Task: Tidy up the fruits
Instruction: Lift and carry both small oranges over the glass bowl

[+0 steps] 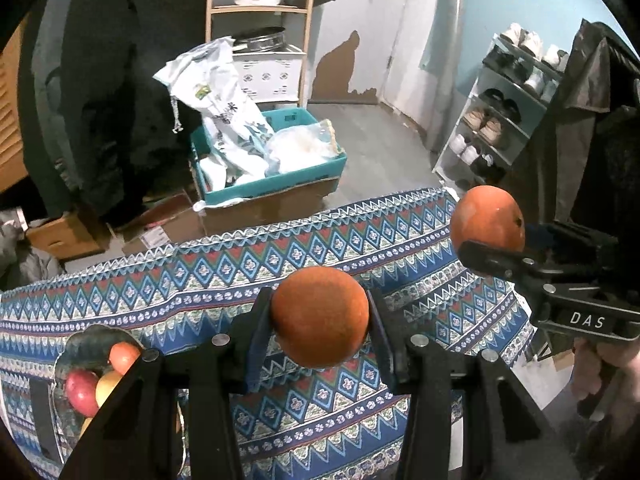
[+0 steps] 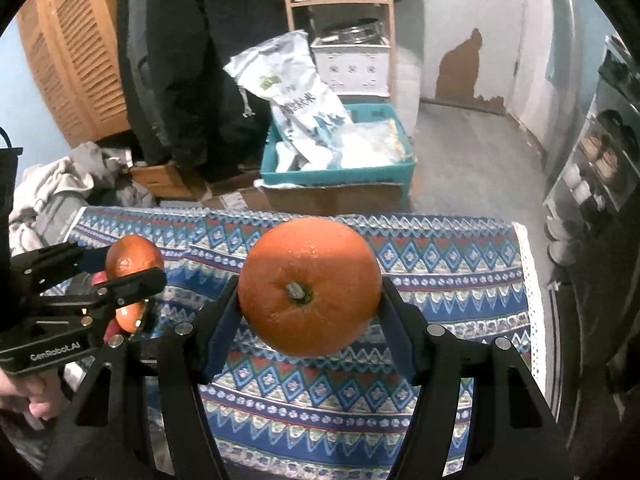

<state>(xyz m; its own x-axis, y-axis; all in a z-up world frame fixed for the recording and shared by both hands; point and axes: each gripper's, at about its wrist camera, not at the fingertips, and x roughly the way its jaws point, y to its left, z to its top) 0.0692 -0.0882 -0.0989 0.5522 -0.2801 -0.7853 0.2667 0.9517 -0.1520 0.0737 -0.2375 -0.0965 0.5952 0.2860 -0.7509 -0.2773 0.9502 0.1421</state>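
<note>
L gripper [image 1: 320,320] fingers clamped on small orange [image 1: 320,316], R gripper [image 2: 310,288] fingers on big orange [image 2: 310,286].

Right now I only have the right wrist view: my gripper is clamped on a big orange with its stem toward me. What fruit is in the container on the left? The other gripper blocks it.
Observer: The left wrist view shows a shiny bowl at the cloth's left edge holding a red fruit, a yellow fruit and an orange-coloured fruit.
Operator: Is the left gripper's grip centred?
Observer: Yes. The left gripper has one finger on each side of its orange.
Operator: Anything beyond the table's right corner?
Observer: A shoe rack against the blue wall, plainer there than in your view.
</note>
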